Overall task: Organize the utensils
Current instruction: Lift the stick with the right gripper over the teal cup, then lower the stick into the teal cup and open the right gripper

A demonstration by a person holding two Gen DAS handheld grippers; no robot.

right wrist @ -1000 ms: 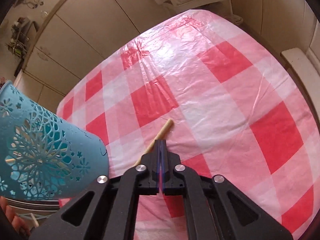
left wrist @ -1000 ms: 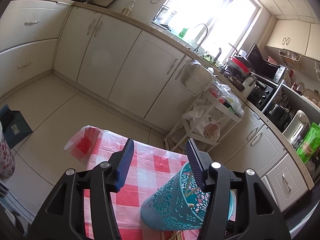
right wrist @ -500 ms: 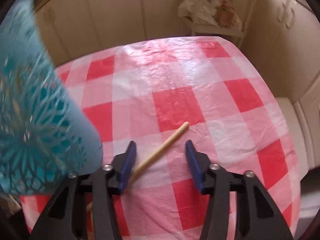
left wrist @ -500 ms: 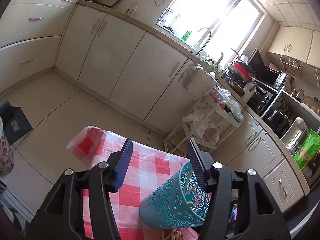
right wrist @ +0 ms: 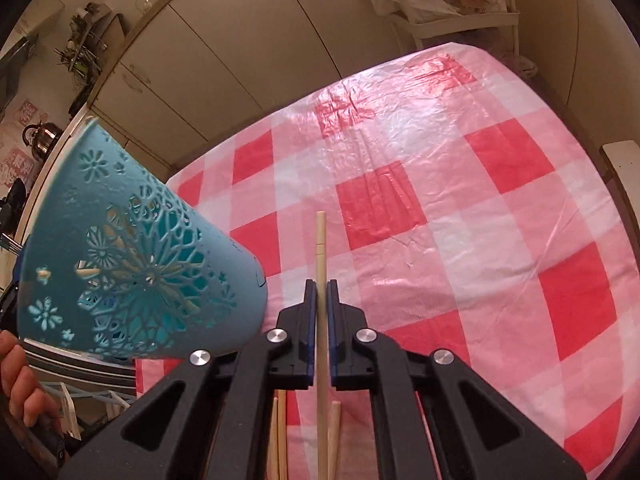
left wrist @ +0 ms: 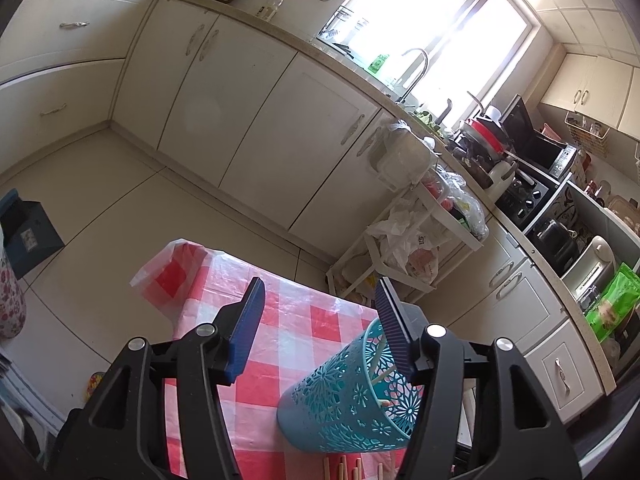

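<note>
Item one, the right gripper (right wrist: 319, 288): its blue-padded fingers (right wrist: 309, 312) are pinching a single wooden chopstick (right wrist: 320, 248), which is running straight out between them and ending above the red-and-white checked tablecloth (right wrist: 460, 208). The chopstick's rear length is passing back under the gripper body, where several more loose chopsticks (right wrist: 334, 436) are lying on the cloth at the near edge. Item two, the teal utensil holder (right wrist: 132, 264), a cup with cut-out flower patterns: it is tilting, its mouth turned toward the left of the right wrist view and its closed base just beside the right gripper; pale sticks are showing through the cut-outs. Item three, the left gripper (left wrist: 320, 308): its fingers are standing spread, and its right-hand finger (left wrist: 390, 324) is sitting inside the rim of the utensil holder (left wrist: 352, 400) while the other finger is hanging free over the tablecloth (left wrist: 292, 328); whether the inner finger is pressing the wall cannot be told. In that view the holder is leaning over the cloth's near right part, with chopstick ends (left wrist: 343, 468) showing below it. Item four, a person's hand (right wrist: 20, 384) is appearing at the lower left edge of the right wrist view. Surroundings: cream kitchen cabinets (left wrist: 256, 92), a bright window (left wrist: 440, 32) over a sink tap, and a white trolley (left wrist: 420, 240) loaded with plastic bags beyond the table.
</note>
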